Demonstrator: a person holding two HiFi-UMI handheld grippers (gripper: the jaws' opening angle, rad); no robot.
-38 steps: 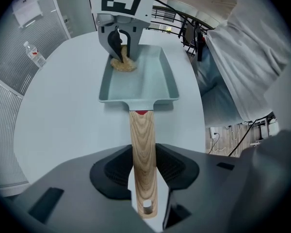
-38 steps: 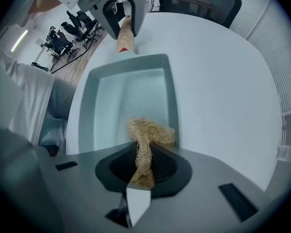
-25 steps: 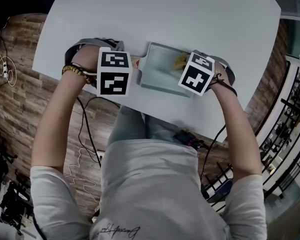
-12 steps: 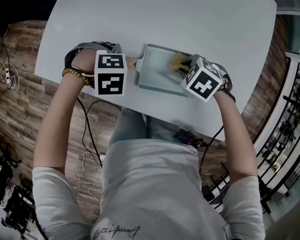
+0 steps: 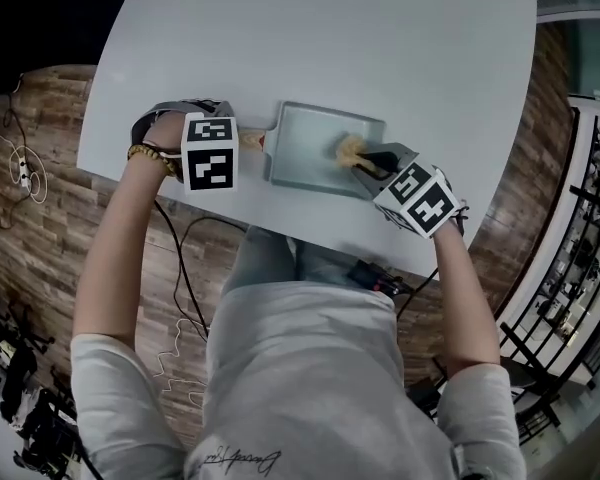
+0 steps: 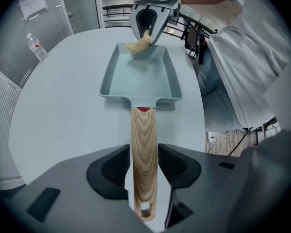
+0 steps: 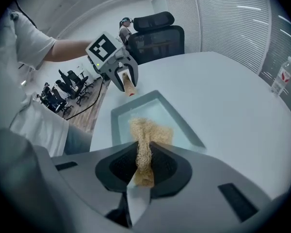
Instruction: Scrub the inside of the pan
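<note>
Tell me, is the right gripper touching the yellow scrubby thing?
Touching. The right gripper view shows the right gripper with its jaws shut on the scrubber, squeezing its fibres thin between them.

The right hand-held gripper (image 5: 365,157) draws back from over the pan (image 5: 300,143) toward its near right corner and rolls. Its marker cube (image 5: 420,200) now hangs past the pan's rim, over the bench (image 5: 280,48) and nearer the person. The fibrous scrubber (image 5: 346,149) pinched in its jaws, earlier half hidden by the cube, shows plainly at the pan's right end. The left hand-held gripper (image 6: 144,166) has just been opening its jaws. The wooden handle (image 6: 143,140) stands between them with a slight gap.
</note>
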